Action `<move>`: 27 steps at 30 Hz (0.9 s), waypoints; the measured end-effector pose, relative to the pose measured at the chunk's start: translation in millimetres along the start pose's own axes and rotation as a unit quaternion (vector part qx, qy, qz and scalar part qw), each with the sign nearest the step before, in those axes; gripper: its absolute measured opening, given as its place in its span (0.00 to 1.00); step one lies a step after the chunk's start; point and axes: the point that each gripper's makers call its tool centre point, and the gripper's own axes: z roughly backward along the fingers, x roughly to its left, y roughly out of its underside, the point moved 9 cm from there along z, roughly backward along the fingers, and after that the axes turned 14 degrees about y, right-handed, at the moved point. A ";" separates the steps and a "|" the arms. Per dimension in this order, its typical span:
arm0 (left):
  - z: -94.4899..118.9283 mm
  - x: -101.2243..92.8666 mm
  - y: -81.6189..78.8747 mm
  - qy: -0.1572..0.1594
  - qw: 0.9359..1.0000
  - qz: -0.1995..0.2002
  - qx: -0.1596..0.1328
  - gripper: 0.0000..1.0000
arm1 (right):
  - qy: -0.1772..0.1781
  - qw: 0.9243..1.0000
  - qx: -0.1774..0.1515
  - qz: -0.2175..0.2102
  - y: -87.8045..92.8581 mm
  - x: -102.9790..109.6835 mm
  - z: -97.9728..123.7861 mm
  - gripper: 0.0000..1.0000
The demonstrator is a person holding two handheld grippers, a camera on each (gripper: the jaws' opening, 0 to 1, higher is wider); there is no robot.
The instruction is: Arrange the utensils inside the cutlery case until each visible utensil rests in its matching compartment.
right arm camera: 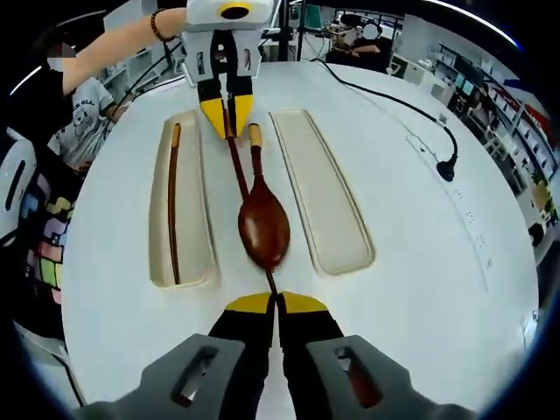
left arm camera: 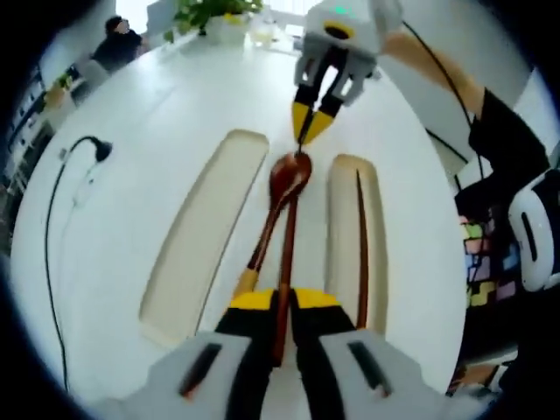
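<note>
Chopsticks (left arm camera: 284,262) lie between the two trays, and we see left gripper (left arm camera: 282,302) fingers closed on one, right gripper (right arm camera: 276,302) fingers closed on its tip beside the spoon (right arm camera: 262,226).

Bright even light, soft shadows; fisheye bending edges (far background blurred).

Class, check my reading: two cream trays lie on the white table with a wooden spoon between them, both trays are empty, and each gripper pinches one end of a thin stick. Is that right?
Not quite. Only one tray is empty; the other tray holds a chopstick, as the right gripper view shows. The rest stands: the spoon lies between them on the table, and the left gripper and right gripper each pinch the thin stick.
</note>
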 end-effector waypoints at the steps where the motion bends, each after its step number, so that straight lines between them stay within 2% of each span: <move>1: 2.7 0.2 -1.2 -0.003 1.000 -0.001 -0.007 0.05 | 0.003 1.000 -0.001 -0.005 0.3 -1.8 2.4 0.00; 5: 6.6 -1.2 -1.8 -0.005 1.000 -0.002 -0.017 0.05 | 0.004 1.000 -0.015 -0.010 -2.2 -2.7 10.0 0.00; 13: 9.8 -14.8 1.1 -0.006 1.000 -0.016 -0.004 0.05 | 0.013 0.999 -0.033 0.002 -15.3 1.8 30.9 0.00; 16: 10.3 -22.5 7.6 -0.002 1.000 -0.016 -0.003 0.05 | 0.024 0.999 -0.023 0.000 -15.8 2.7 36.0 0.00; 18: 12.8 -23.3 10.7 -0.008 1.000 -0.023 -0.008 0.05 | 0.023 0.999 -0.022 -0.008 -14.0 5.1 36.9 0.00; 19: 13.0 -25.4 9.8 0.003 0.999 -0.021 -0.030 0.05 | 0.022 0.999 -0.023 -0.015 -13.0 6.3 36.1 0.00; 20: 14.3 -26.5 11.0 0.008 0.999 -0.020 -0.031 0.05 | 0.020 0.999 -0.021 -0.017 -11.6 7.8 35.3 0.00; 21: 14.2 -27.0 11.6 0.002 0.999 -0.028 -0.028 0.05 | 0.020 0.999 -0.020 -0.016 -10.2 8.8 34.5 0.00; 22: 15.7 -23.2 12.1 -0.018 0.999 -0.042 -0.013 0.05 | 0.023 0.999 -0.021 -0.014 -9.6 3.9 33.8 0.00; 23: 13.8 -23.5 13.0 -0.012 0.999 -0.036 -0.004 0.05 | 0.024 0.999 -0.020 -0.014 -9.6 2.0 33.6 0.00; 27: 17.9 -25.2 8.5 -0.012 0.999 -0.043 -0.012 0.05 | 0.022 0.999 -0.025 -0.009 -12.1 6.9 33.1 0.00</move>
